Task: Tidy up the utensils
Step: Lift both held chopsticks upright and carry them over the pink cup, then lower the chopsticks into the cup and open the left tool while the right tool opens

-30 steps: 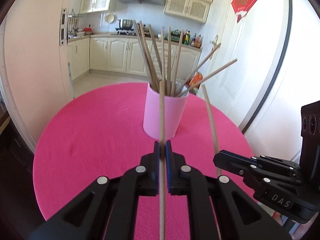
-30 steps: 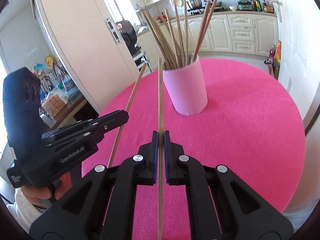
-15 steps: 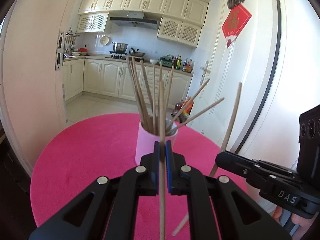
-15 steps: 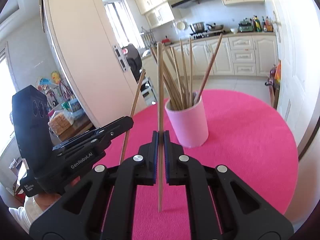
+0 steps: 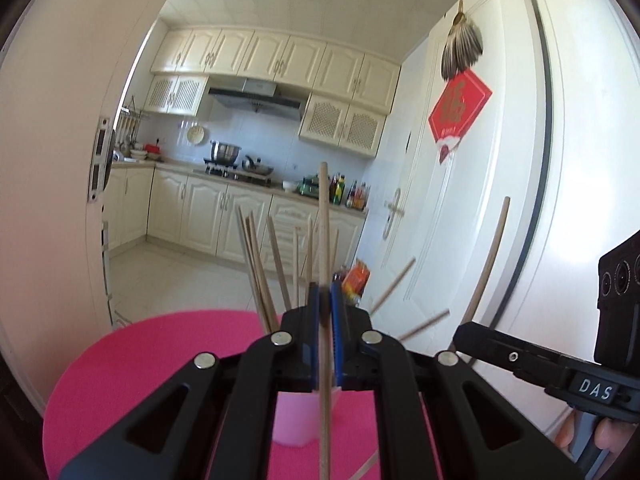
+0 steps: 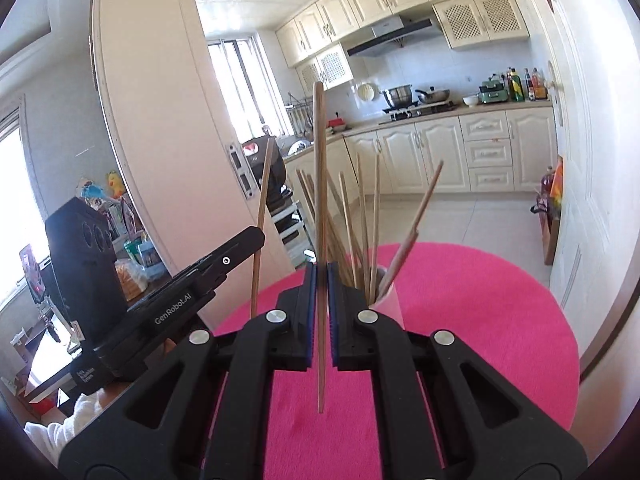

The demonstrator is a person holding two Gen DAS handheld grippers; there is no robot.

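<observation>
Both grippers are up over the round counter with its bright pink cloth (image 6: pixel 480 320), each one pinching a single chopstick. The left gripper (image 5: pixel 325 308) has its blue-padded jaws pressed together on a long pale wooden chopstick (image 5: pixel 324 240) that stands nearly upright, its top poking well above the jaws and its lower end hanging down in front of the counter. The right gripper (image 6: pixel 321 284) is clamped the same way on a second wooden chopstick (image 6: pixel 319 184), also upright, with its lower tip hanging clear above the pink cloth.

Just beyond both grippers stands the pale pink cylindrical cup (image 5: pixel 294 420), upright on the cloth and bristling with a fan of wooden chopsticks (image 6: pixel 362 220) that lean outward in all directions. In the left wrist view the cup sits mostly hidden behind the jaws; in the right wrist view only its rim shows beside the right-hand finger.
</observation>
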